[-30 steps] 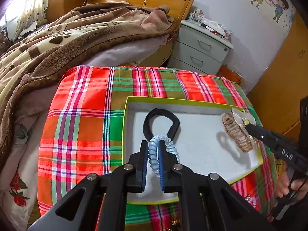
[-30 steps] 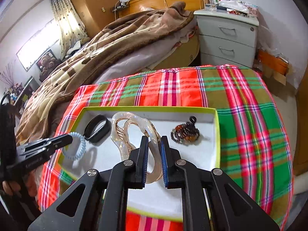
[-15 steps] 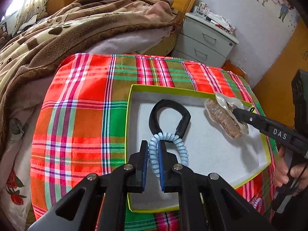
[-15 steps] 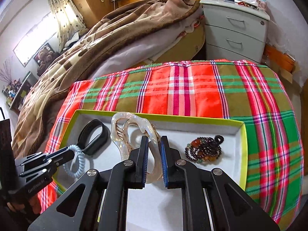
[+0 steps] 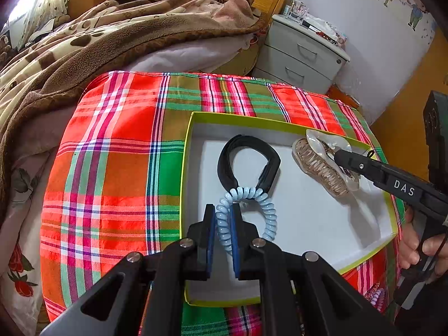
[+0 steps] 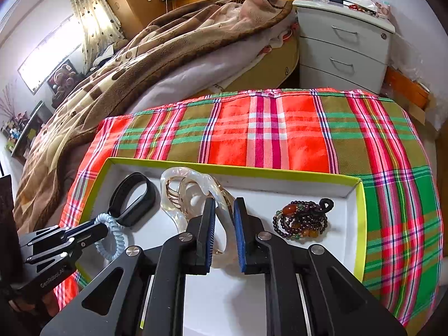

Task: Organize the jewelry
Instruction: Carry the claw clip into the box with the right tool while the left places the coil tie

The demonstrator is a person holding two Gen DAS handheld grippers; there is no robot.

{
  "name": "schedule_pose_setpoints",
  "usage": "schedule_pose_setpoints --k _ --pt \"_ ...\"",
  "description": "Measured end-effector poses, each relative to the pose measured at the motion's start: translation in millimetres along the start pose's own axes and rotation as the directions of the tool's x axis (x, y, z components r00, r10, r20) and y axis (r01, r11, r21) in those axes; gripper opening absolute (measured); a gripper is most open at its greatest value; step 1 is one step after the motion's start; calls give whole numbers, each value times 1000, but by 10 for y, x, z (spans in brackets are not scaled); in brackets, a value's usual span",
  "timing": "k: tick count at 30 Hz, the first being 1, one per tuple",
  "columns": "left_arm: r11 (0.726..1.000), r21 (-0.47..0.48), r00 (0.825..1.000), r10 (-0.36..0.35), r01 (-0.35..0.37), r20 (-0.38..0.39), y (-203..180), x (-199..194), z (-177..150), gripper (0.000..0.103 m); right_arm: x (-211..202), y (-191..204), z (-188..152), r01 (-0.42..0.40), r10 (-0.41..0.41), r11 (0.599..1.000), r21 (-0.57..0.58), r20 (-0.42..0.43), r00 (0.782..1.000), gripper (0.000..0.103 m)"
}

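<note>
While the plaid cloth (image 6: 280, 128) covers the table beside the bed, a shallow box (image 6: 361, 224) with a yellow-green rim and white floor lies on it and takes in the jewelry. Farthest left in the right wrist view, the left gripper (image 5: 223, 218) has its blue pads closed tight on a pale blue spiral hair tie (image 5: 263, 210), whose free loop lies on the box floor and touches a black band (image 5: 249, 162) just beyond it. Next to the right lies a translucent shell-coloured hair claw (image 6: 190, 193), its teeth turned toward the left gripper. The right gripper (image 6: 224, 218) straddles one side of this claw; its jaws are opening, a small gap shows beside the plastic, and the claw sits on the box floor. Farther right, well apart from the claw, a dark beaded bracelet (image 6: 303, 219) with orange and green stones lies coiled near the box's right wall.
</note>
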State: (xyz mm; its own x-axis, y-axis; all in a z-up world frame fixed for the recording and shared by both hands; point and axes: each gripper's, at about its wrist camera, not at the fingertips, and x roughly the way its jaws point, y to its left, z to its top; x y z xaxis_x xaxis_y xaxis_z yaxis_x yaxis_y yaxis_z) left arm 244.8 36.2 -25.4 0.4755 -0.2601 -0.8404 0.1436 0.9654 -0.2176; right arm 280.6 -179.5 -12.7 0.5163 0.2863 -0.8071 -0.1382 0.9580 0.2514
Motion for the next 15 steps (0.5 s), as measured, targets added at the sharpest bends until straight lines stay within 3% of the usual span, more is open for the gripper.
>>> schedule_pose_setpoints --k 11,15 --pt "1000 -12 1000 -15 15 -9 19 -5 0 13 -44 -7 2 -4 4 1000 2 22 1000 16" --pt "1000 -10 1000 -19 19 -7 13 -24 -2 19 -64 -5 -9 -2 2 1000 6 27 1000 21"
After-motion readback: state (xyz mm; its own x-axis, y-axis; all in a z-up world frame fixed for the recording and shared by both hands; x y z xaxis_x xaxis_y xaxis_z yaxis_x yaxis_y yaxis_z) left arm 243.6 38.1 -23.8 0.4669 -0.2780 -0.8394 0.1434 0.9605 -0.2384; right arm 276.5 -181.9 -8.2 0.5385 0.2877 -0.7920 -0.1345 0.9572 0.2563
